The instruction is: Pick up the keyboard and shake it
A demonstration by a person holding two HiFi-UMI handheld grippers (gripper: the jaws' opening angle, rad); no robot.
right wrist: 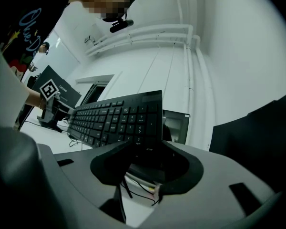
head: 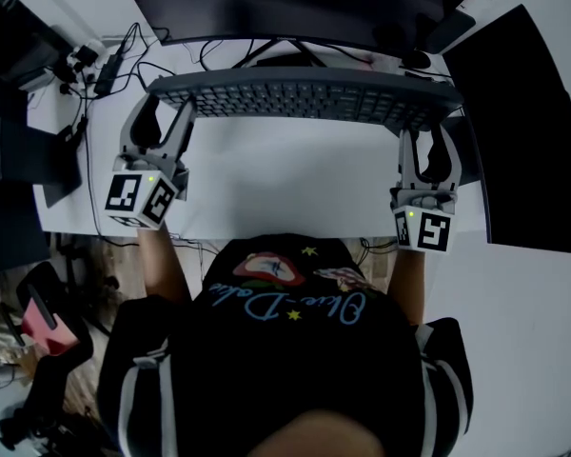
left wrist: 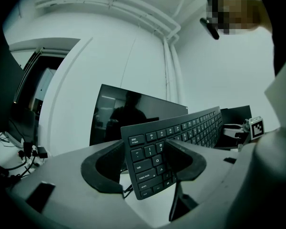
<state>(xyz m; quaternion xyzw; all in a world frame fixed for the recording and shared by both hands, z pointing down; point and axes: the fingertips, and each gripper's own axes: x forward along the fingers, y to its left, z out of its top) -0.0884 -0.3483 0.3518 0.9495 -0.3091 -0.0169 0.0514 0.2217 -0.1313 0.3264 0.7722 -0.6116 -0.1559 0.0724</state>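
Note:
A long dark keyboard (head: pixel 309 98) hangs lifted above the white desk (head: pixel 285 174), tilted with its keys facing me. My left gripper (head: pixel 167 112) is shut on the keyboard's left end (left wrist: pixel 150 163), and the jaws clamp it from both sides near the esc and tab keys. My right gripper (head: pixel 426 139) is shut on the keyboard's right end (right wrist: pixel 133 123), at the number pad. Both grippers point away from me, each with its marker cube nearest my body.
A large dark monitor (head: pixel 266 3) stands just behind the keyboard. A black mat (head: pixel 523 131) lies on the desk to the right. Cables and a power strip (head: pixel 100 65) clutter the back left. A chair (head: pixel 38 331) stands lower left.

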